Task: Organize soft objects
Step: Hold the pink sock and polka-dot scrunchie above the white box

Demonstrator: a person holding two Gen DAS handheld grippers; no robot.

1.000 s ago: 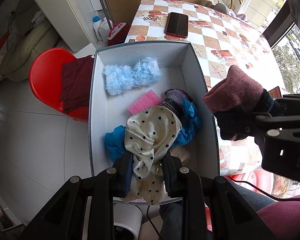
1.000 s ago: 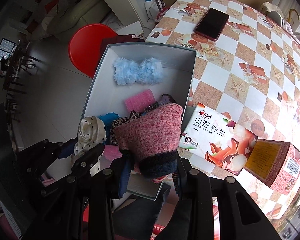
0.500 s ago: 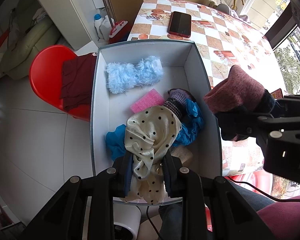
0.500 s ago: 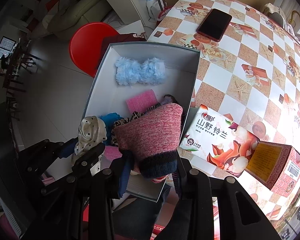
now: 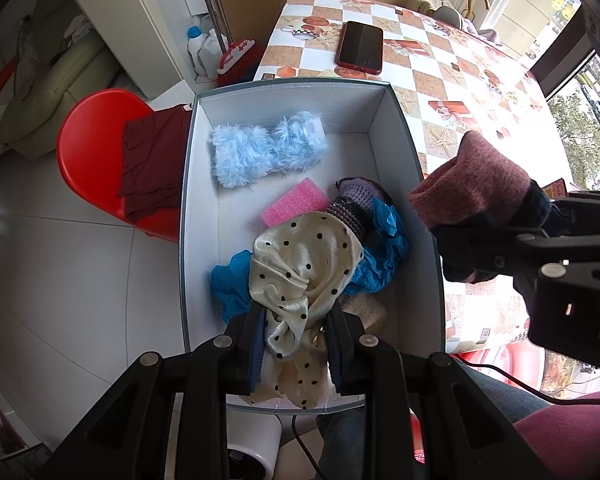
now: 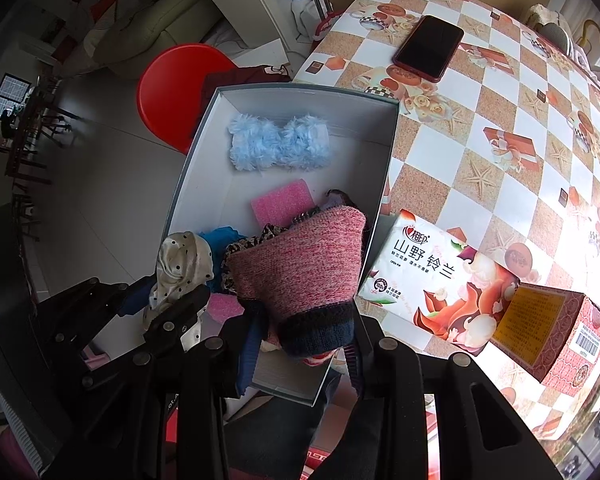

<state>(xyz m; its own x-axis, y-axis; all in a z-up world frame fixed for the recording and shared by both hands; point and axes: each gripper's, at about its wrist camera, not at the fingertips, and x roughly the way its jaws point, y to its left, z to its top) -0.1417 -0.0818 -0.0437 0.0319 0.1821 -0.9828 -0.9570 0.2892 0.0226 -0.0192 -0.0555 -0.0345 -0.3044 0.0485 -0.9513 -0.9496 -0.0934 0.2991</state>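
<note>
I have the left tongs [image 5: 296, 328] pinching the dotted scarf [image 5: 304, 256] and the right tongs [image 6: 300, 344] pinching the pink sock [image 6: 300, 268] above the box [image 5: 384, 128]; next, I judge, lowering both inside.

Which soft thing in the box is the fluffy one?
The light blue fluffy piece at the far end of the white box. The pink sponge is smooth and the polka-dot cloth silky.

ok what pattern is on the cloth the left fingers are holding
Cream with black polka dots; the cloth shows best in the left wrist view.

Bright window daylight, right-edge glare, fisheye warping.
</note>
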